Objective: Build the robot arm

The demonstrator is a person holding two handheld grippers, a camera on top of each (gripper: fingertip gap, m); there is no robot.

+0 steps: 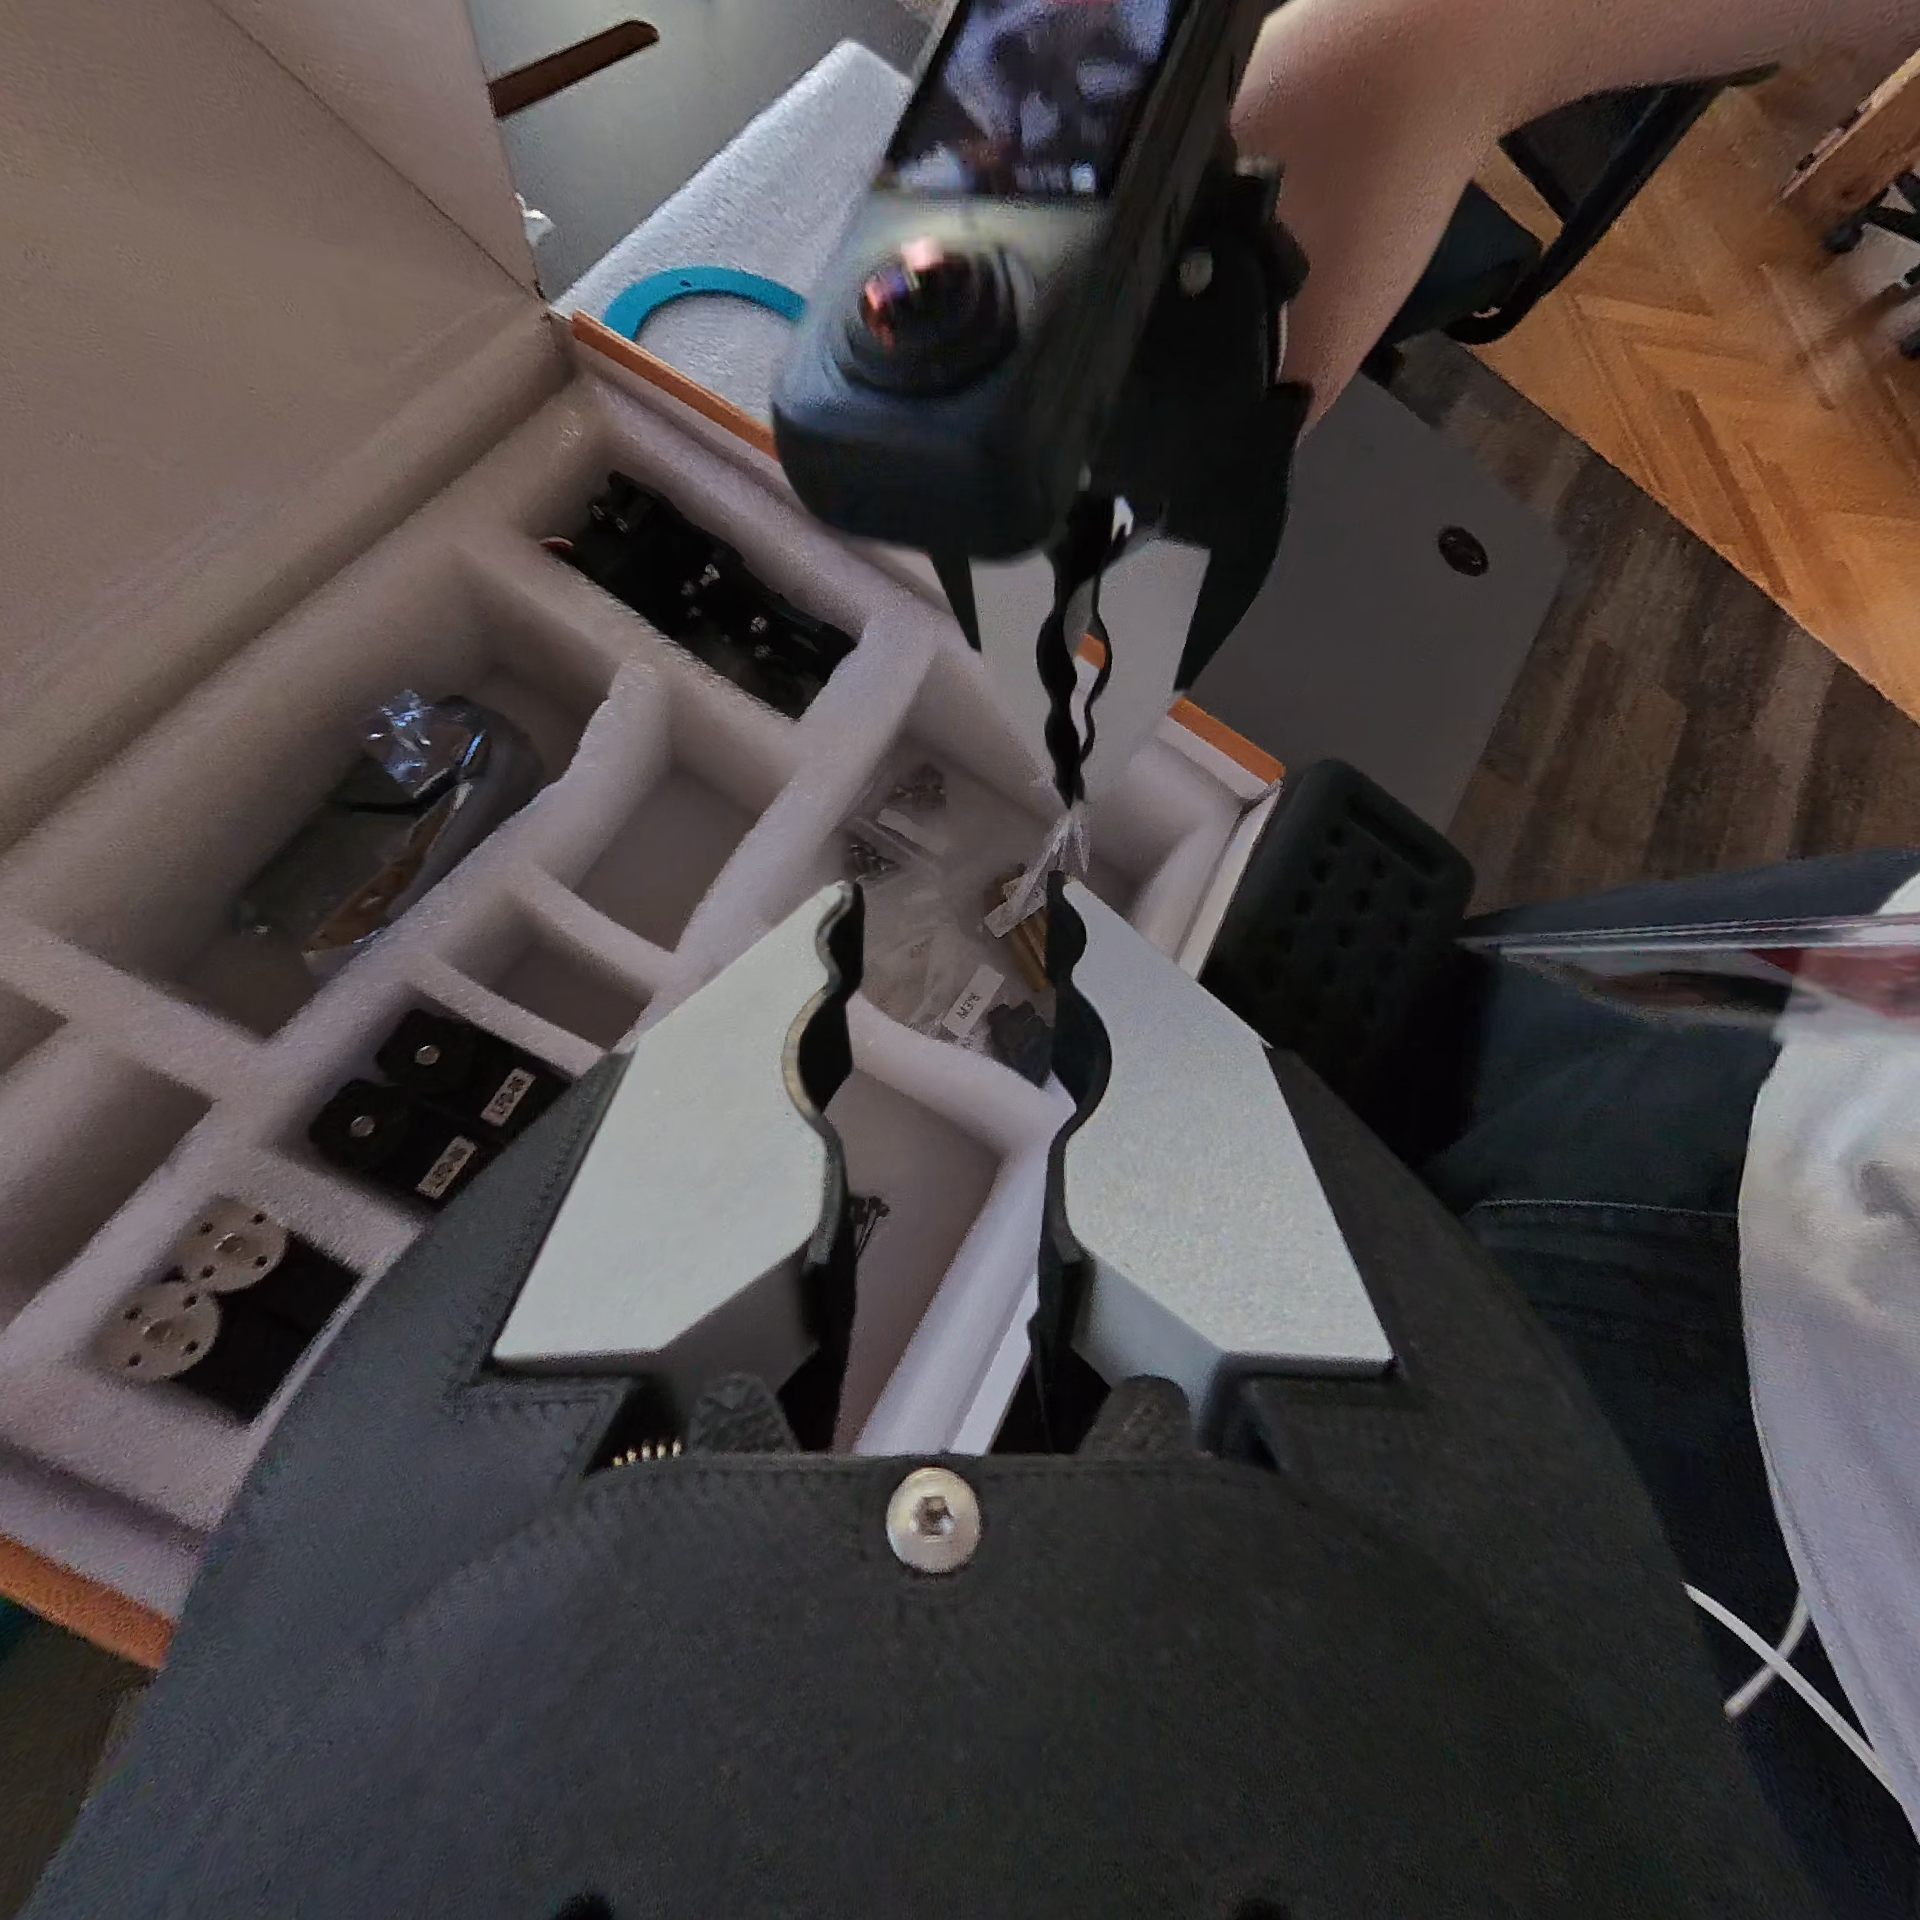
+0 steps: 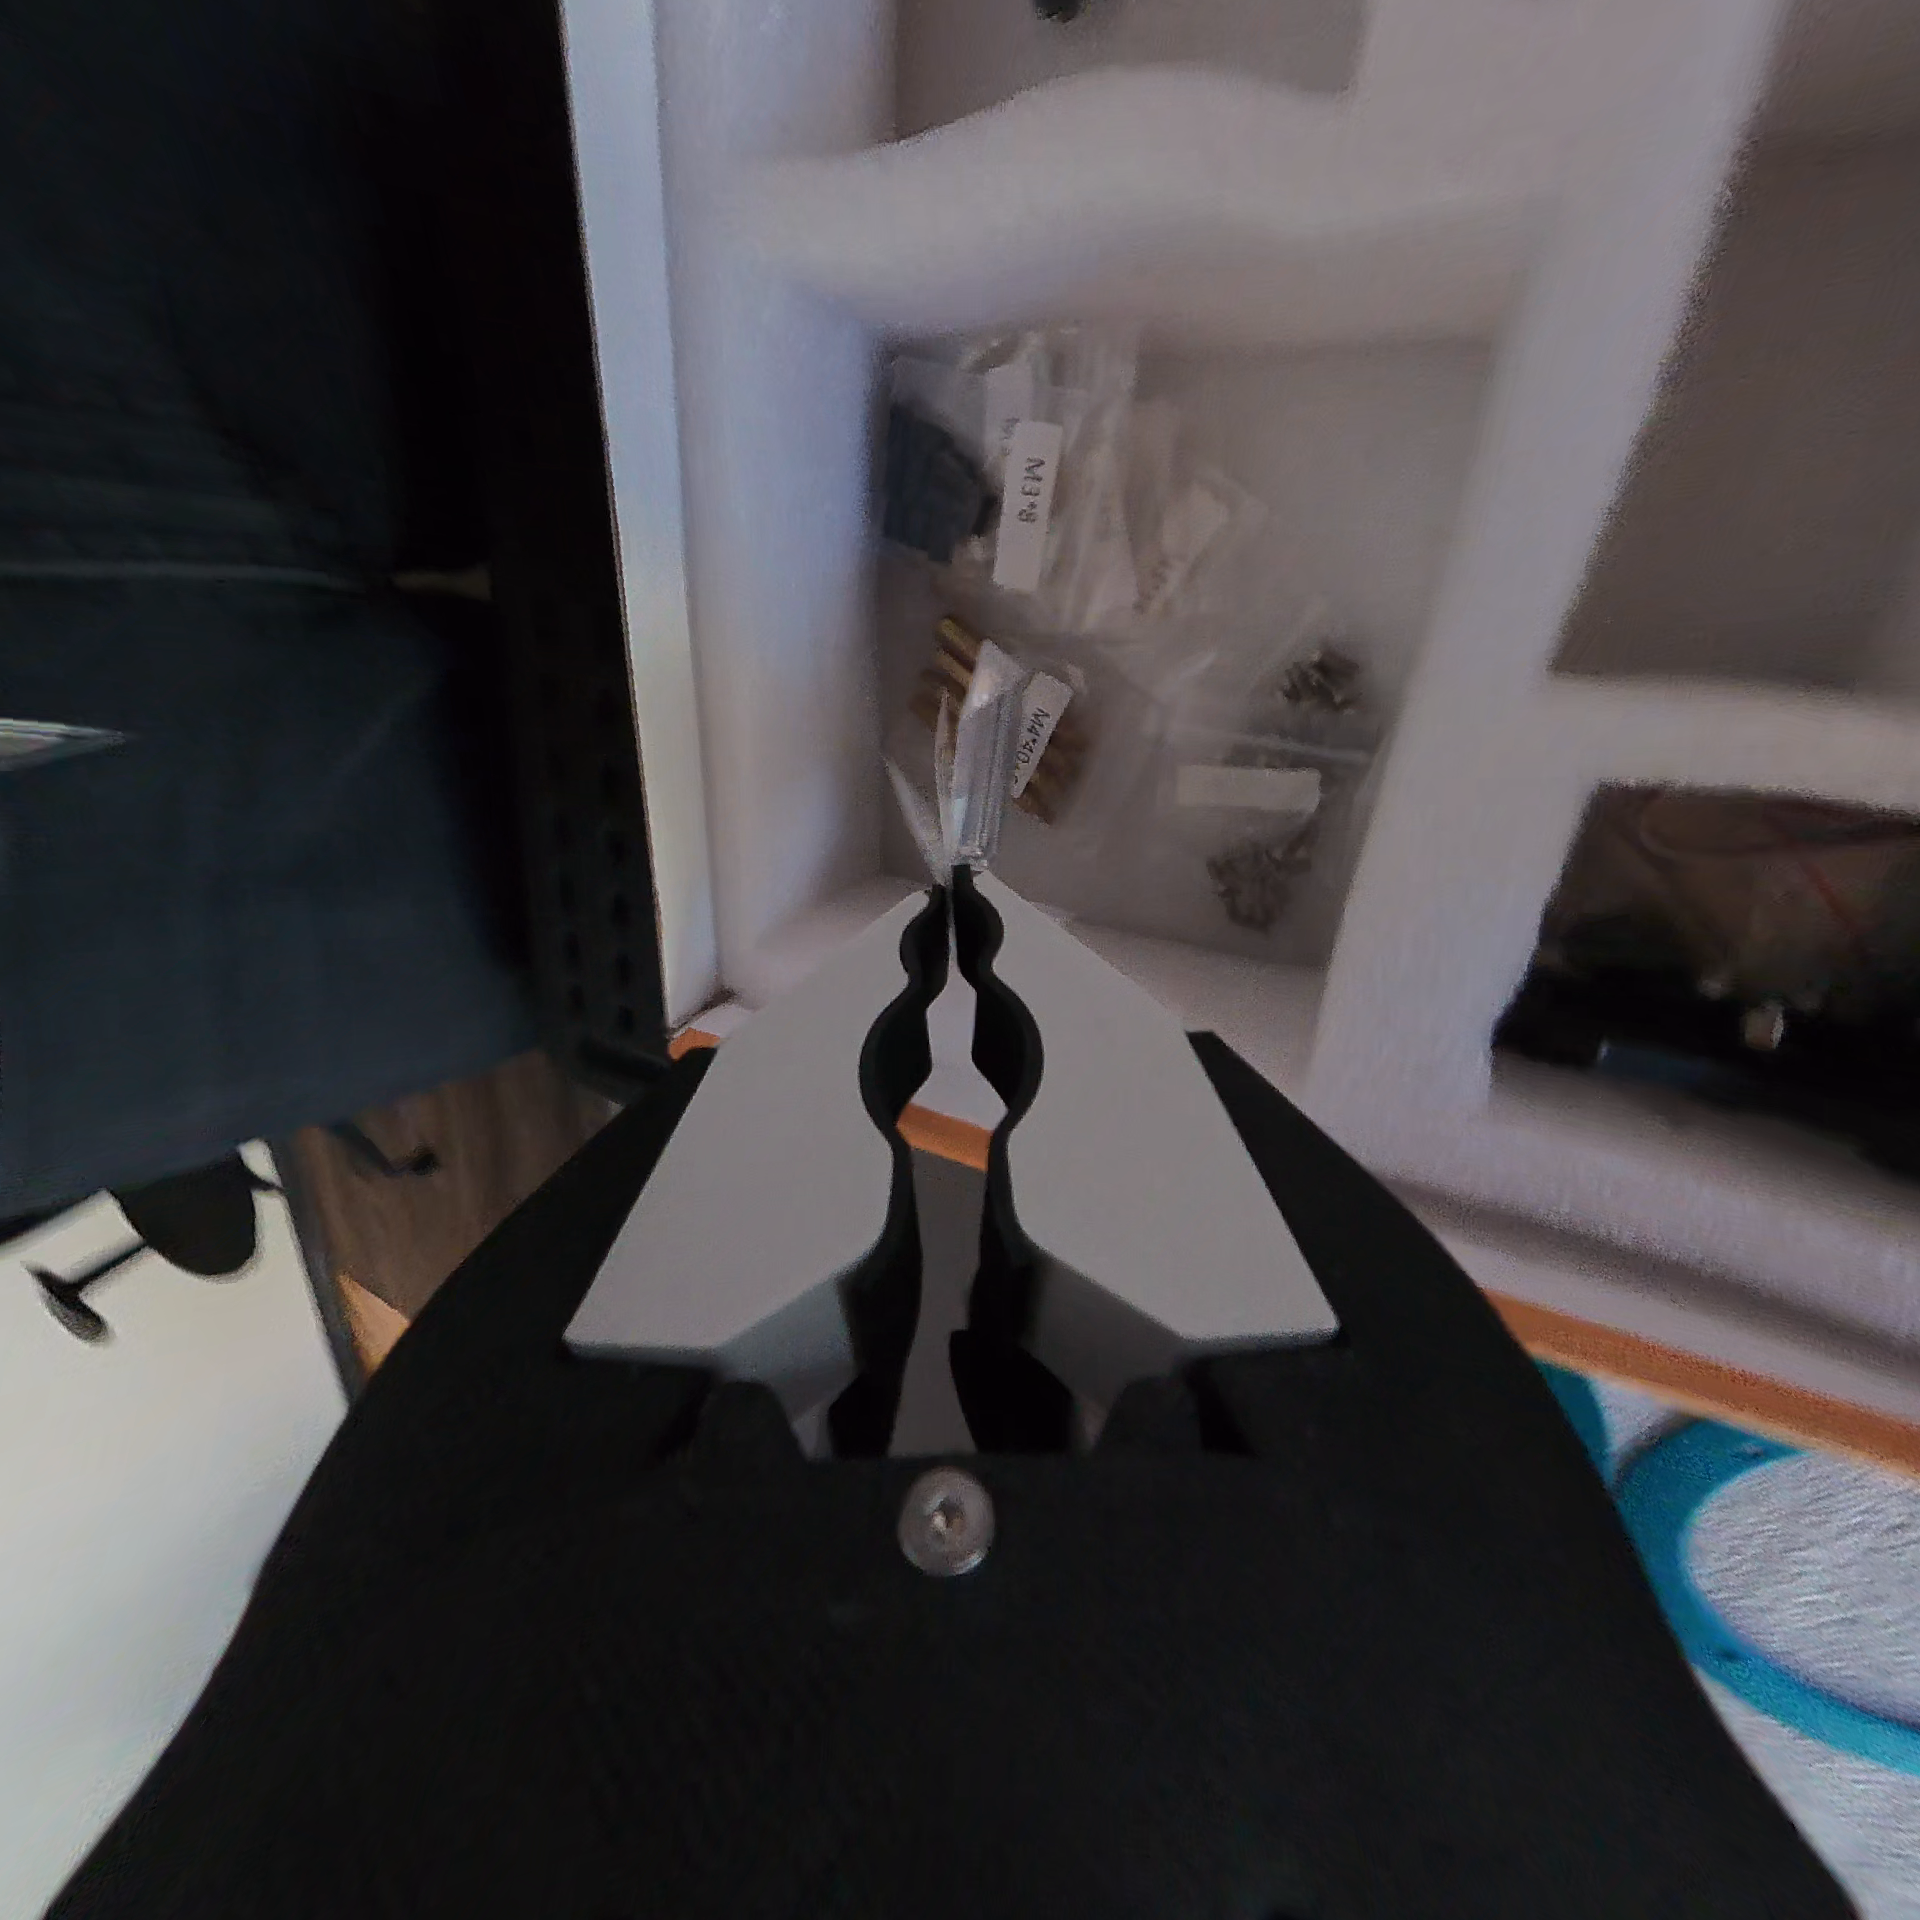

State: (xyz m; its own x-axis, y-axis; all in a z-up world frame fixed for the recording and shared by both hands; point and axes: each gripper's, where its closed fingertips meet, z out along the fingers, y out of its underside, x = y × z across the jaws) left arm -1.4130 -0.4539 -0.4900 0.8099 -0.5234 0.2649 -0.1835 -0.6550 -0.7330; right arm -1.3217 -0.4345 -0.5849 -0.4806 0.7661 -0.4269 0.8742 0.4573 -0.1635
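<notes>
An open box with a white foam insert [image 1: 727, 727] holds parts in several compartments. One compartment holds several small clear plastic bags [image 2: 1143, 540] of screws and brass standoffs. My right gripper [image 2: 951, 888] is shut on the corner of one clear bag [image 2: 982, 748] with brass standoffs, just above that compartment. In the left wrist view the right gripper [image 1: 1070, 805] comes down from above, pinching the bag [image 1: 1049, 873]. My left gripper [image 1: 956, 904] is open and empty. Its right fingertip [image 1: 1065, 935] is close beside the pinched bag.
Other compartments hold black servos [image 1: 436, 1112], metal discs [image 1: 187, 1288], a foil-wrapped part [image 1: 405, 790] and black parts [image 1: 707, 592]. The box lid [image 1: 208, 312] stands open at the left. A teal ring [image 1: 707, 296] lies behind. A person's legs [image 1: 1610, 1195] are at the right. The tips of one gripper are about 15 cm away from the tips of the other.
</notes>
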